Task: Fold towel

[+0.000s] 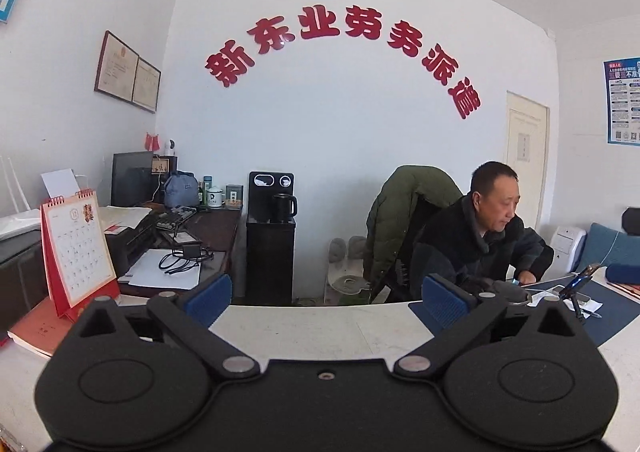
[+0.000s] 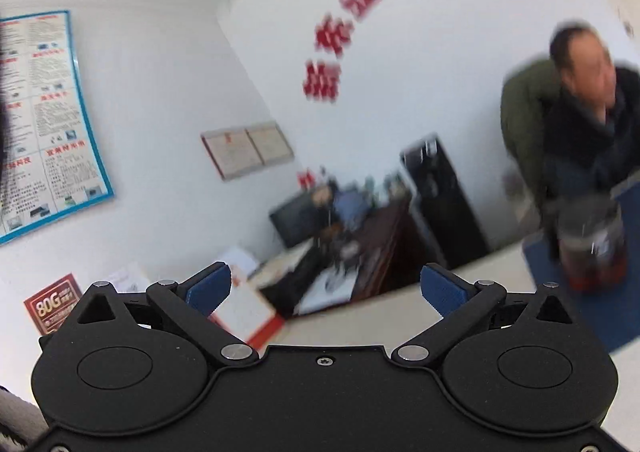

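white wall (image 1: 340, 112) with red lettering filling both views, one seated person (image 1: 480, 236) beyond the pale tabletop (image 1: 320, 328). towel: in neither view, so direction from either claw, long axis and nearer hand cannot be told; presumably below the frames, since both claws aim nearly level across the room. left gripper (image 1: 327, 294) wide, nothing between blue pads (image 1: 208, 292). right gripper (image 2: 325, 288) equally wide and empty, view blurred and tilted. counted: two grippers, four pads, one black dispenser (image 1: 271, 236), one desk calendar (image 1: 78, 248), zero towels.
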The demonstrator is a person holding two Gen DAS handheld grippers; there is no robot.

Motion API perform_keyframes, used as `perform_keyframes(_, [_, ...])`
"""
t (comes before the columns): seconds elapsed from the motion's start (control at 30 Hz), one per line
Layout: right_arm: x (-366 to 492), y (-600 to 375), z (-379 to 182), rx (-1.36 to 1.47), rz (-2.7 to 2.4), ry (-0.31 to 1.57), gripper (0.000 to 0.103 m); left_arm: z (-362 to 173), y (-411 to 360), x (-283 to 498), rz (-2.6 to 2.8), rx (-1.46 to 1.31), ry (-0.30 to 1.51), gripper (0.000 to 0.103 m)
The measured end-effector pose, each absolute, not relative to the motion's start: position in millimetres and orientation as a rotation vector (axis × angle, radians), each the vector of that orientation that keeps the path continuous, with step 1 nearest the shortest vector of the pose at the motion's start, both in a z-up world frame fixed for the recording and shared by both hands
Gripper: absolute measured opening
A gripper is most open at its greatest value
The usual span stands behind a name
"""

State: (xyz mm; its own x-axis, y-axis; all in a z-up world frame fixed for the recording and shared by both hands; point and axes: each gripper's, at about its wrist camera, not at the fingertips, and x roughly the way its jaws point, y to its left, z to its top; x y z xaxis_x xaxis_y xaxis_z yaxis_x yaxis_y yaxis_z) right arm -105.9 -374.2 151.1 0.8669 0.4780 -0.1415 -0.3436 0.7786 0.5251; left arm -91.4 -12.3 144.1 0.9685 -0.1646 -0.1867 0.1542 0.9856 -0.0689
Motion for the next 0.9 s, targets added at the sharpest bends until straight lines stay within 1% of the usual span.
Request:
perform_keyframes(0.1, [-121, -381, 149, 0.492, 0.434, 0.08, 0.103, 134, -18, -74, -0.147, -0.025, 0.315, 0.102])
perform_keyframes(0.13, [-117, -381, 146, 0.51, 0.442, 0.082, 0.103, 131, -19, -69, -0.143, -0.016, 0.356, 0.102])
perform_keyframes(0.2, [-87, -375, 131, 0.59, 0.465, 0.233, 0.103, 123, -24, -55, -0.107, 0.013, 0.457, 0.102])
perform_keyframes(0.23, [-77, -368, 124, 0.572, 0.45, 0.286, 0.103, 116, -26, -45, -0.061, 0.036, 0.534, 0.102])
perform_keyframes(0.3, [-59, -343, 108, 0.414, 0.306, 0.408, 0.103, 99, -26, -30, 0.005, 0.056, 0.667, 0.102])
perform_keyframes(0.4, [-42, -303, 88, 0.154, 0.14, 0.517, 0.103, 76, -18, -19, 0.067, 0.036, 0.788, 0.102])
perform_keyframes(0.47, [-28, -284, 71, 0.061, 0.12, 0.618, 0.103, 66, -12, -20, 0.087, 0.016, 0.827, 0.102])
perform_keyframes(0.6, [-13, -262, 51, 0.06, 0.163, 0.755, 0.103, 51, -2, -20, 0.124, -0.008, 0.89, 0.102])
perform_keyframes(0.73, [-4, -245, 45, 0.045, 0.178, 0.834, 0.103, 46, 6, -19, 0.151, -0.015, 0.926, 0.102])
perform_keyframes(0.9, [-2, -233, 44, 0.031, 0.206, 0.887, 0.103, 43, 12, -14, 0.174, -0.024, 0.95, 0.102])
